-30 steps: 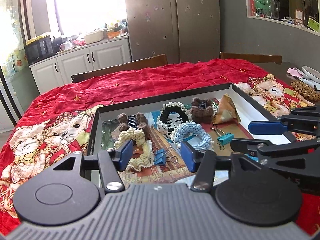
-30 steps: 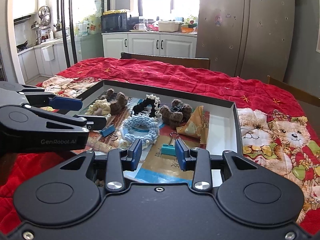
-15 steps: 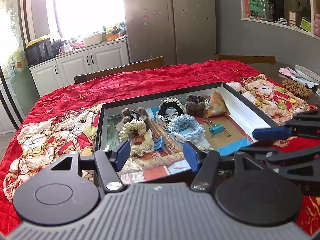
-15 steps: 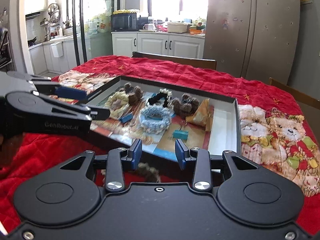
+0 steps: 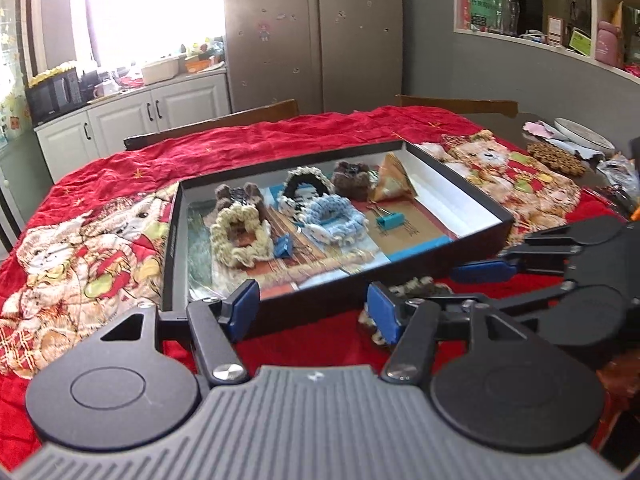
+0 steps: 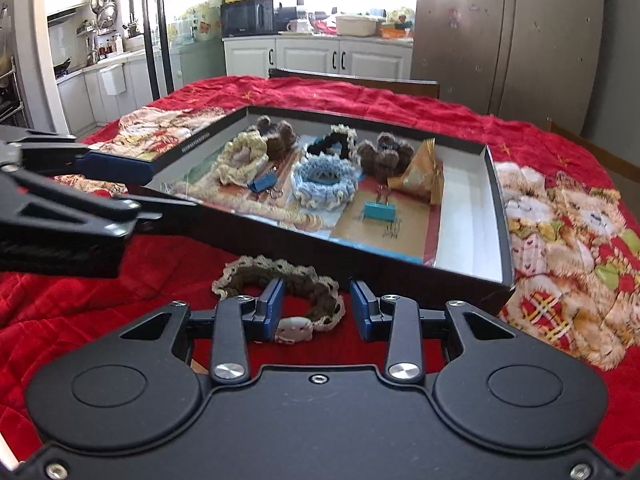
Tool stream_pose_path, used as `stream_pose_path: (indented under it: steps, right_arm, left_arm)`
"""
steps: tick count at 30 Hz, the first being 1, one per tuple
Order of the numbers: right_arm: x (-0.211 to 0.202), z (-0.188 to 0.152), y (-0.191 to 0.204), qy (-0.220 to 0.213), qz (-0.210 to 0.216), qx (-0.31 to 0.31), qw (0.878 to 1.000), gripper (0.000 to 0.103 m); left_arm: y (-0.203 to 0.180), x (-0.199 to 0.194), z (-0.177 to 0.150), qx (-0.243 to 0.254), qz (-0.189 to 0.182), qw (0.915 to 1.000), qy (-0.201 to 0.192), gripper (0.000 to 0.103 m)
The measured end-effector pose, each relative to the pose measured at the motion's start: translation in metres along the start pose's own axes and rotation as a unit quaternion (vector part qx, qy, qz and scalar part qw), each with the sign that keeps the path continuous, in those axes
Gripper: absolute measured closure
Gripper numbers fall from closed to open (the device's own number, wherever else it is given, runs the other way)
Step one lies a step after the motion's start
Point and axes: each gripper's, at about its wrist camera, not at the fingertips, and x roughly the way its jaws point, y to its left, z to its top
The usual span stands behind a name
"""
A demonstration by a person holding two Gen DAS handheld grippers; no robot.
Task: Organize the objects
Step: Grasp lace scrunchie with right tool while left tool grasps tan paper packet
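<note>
Jaws on both grippers stood open and empty: left gripper (image 5: 314,312) wide, right gripper (image 6: 318,308) narrower. Both had pulled back from over the box (image 6: 496,184) to its near side. A brown scrunchie (image 6: 288,280) lay on the red cloth just outside the box, under the right gripper; likely next pick.

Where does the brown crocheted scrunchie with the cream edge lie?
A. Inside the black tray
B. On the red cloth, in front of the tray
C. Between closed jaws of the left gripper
B: the brown scrunchie lies on the red cloth, outside the tray.
</note>
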Motion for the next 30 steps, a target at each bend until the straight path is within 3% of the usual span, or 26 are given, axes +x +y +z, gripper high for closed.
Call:
stream_pose_path:
  steps: [9,20,30]
  right_arm:
    - [0.010,-0.003,-0.003,0.007,0.002,0.019,1.000,0.070]
    - [0.012,-0.007,-0.002,0.010,-0.032,0.004,0.999,0.091]
    - [-0.015,-0.023,-0.011,0.010,-0.054,0.002,0.998,0.091]
  left_arm:
    - [-0.004,-0.006,-0.007,0.001,-0.011,0.9999,0.000,0.030]
    - [-0.010,-0.015,-0.013,0.010,-0.043,0.9990,0.006,0.030]
    - [-0.021,-0.018,-0.021,0.020,-0.072,0.9970,0.020,0.030]
